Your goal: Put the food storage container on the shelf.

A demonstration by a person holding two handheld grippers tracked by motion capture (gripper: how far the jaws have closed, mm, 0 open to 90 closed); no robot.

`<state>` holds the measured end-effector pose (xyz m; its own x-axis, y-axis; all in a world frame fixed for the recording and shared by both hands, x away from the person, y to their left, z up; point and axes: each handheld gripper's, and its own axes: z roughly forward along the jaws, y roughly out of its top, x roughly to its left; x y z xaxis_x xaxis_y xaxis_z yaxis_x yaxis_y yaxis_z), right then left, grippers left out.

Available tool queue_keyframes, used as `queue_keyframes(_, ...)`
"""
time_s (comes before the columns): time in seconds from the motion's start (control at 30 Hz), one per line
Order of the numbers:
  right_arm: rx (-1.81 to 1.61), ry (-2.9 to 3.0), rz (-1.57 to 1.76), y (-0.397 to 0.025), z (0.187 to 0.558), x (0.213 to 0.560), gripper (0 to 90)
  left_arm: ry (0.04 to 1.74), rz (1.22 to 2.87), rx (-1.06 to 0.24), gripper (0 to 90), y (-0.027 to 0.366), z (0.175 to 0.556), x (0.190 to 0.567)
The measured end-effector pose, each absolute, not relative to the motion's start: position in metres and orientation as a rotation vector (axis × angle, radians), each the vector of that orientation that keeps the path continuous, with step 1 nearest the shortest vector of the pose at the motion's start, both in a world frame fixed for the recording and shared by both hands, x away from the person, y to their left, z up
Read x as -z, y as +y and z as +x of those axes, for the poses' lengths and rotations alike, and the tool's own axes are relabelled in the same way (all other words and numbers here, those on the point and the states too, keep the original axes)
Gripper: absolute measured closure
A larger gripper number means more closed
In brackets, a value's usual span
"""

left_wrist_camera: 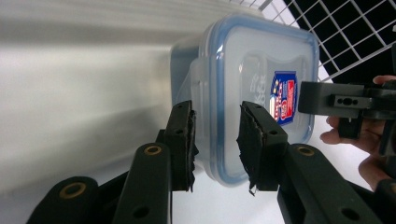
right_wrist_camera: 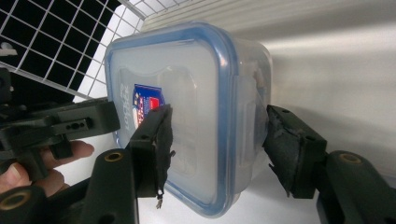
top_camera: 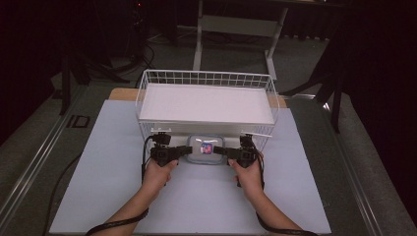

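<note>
A clear plastic container (top_camera: 206, 149) with a blue-rimmed lid and a red and blue sticker lies on the pale board just in front of the wire basket. My left gripper (top_camera: 189, 149) holds its left edge, and my right gripper (top_camera: 216, 150) holds its right edge. In the left gripper view the jaws (left_wrist_camera: 215, 135) pinch the container (left_wrist_camera: 261, 70) at its side latch, one pad on the lid. The right gripper's jaw (left_wrist_camera: 331, 100) shows beyond. In the right gripper view the jaws (right_wrist_camera: 217, 140) clamp the container (right_wrist_camera: 187, 70) across lid and base, with the left gripper (right_wrist_camera: 84, 119) opposite.
A white wire basket (top_camera: 206, 73) with a flat white liner stands directly behind the container. The pale board (top_camera: 113, 162) spreads wide to both sides and toward me. Dark floor, cables and a desk frame (top_camera: 236, 24) lie beyond the table.
</note>
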<state>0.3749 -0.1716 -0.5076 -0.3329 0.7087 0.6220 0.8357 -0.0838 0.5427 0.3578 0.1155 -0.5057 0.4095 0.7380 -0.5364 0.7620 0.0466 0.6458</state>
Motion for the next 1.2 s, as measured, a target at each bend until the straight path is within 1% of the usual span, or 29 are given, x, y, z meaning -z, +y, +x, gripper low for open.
queue_keyframes(0.17, 1.398, -2.05, -1.711, -0.172, 0.378, 0.51, 39.9, 1.301, 1.67, 0.019, 65.1, 0.115, 0.359, 0.509)
queue_keyframes(0.2, 1.399, -2.059, -1.714, -0.171, 0.378, 0.51, 39.1, 1.285, 1.673, -0.013, 65.1, 0.115, 0.358, 0.509)
queue_keyframes(0.3, 1.445, -2.147, -1.68, -0.169, 0.379, 0.508, 37.8, 1.268, 1.682, -0.044, 62.0, 0.114, 0.356, 0.509)
queue_keyframes(0.33, 1.457, -2.179, -1.676, -0.168, 0.379, 0.507, 37.3, 1.258, 1.689, -0.084, 61.0, 0.112, 0.356, 0.509)
queue_keyframes(0.37, 1.457, -2.179, -1.676, -0.168, 0.379, 0.507, 37.3, 1.258, 1.689, -0.084, 60.0, 0.112, 0.356, 0.509)
queue_keyframes(0.4, 1.473, -2.207, -1.677, -0.167, 0.38, 0.506, 37.0, 1.247, 1.698, -0.119, 59.7, 0.111, 0.356, 0.509)
queue_keyframes(0.43, 1.484, -2.223, -1.68, -0.167, 0.38, 0.506, 38.8, 1.241, 1.71, -0.138, 59.0, 0.111, 0.356, 0.509)
queue_keyframes(0.47, 1.493, -2.248, -1.69, -0.167, 0.379, 0.503, 42.6, 1.226, 1.715, -0.148, 54.9, 0.109, 0.357, 0.51)
queue_keyframes(0.53, 1.496, -2.311, -1.691, -0.165, 0.381, 0.5, 42.8, 1.225, 1.717, -0.155, 52.7, 0.107, 0.357, 0.51)
queue_keyframes(0.63, 1.478, -2.321, -1.704, -0.164, 0.38, 0.499, 42.1, 1.218, 1.723, -0.182, 52.2, 0.103, 0.357, 0.509)
queue_keyframes(0.7, 1.491, -2.341, -1.72, -0.165, 0.38, 0.497, 41.5, 1.194, 1.723, -0.224, 51.8, 0.099, 0.355, 0.507)
queue_keyframes(0.77, 1.5, -2.353, -1.719, -0.165, 0.379, 0.496, 41.5, 1.191, 1.718, -0.228, 50.1, 0.099, 0.354, 0.505)
queue_keyframes(0.83, 1.534, -2.42, -1.677, -0.167, 0.376, 0.495, 39.6, 1.197, 1.672, -0.237, 47.5, 0.102, 0.35, 0.502)
queue_keyframes(0.9, 1.516, -2.424, -1.671, -0.167, 0.37, 0.494, 39.3, 1.2, 1.661, -0.234, 45.2, 0.102, 0.348, 0.501)
queue_keyframes(1.03, 1.535, -2.474, -1.634, -0.167, 0.364, 0.492, 39.4, 1.183, 1.659, -0.245, 44.9, 0.106, 0.341, 0.498)
queue_keyframes(1.07, 1.557, -2.484, -1.6, -0.167, 0.353, 0.487, 39.8, 1.178, 1.66, -0.254, 44.4, 0.109, 0.336, 0.497)
queue_keyframes(1.2, 1.562, -2.523, -1.533, -0.162, 0.338, 0.484, 42.9, 1.148, 1.675, -0.268, 42.9, 0.116, 0.32, 0.495)
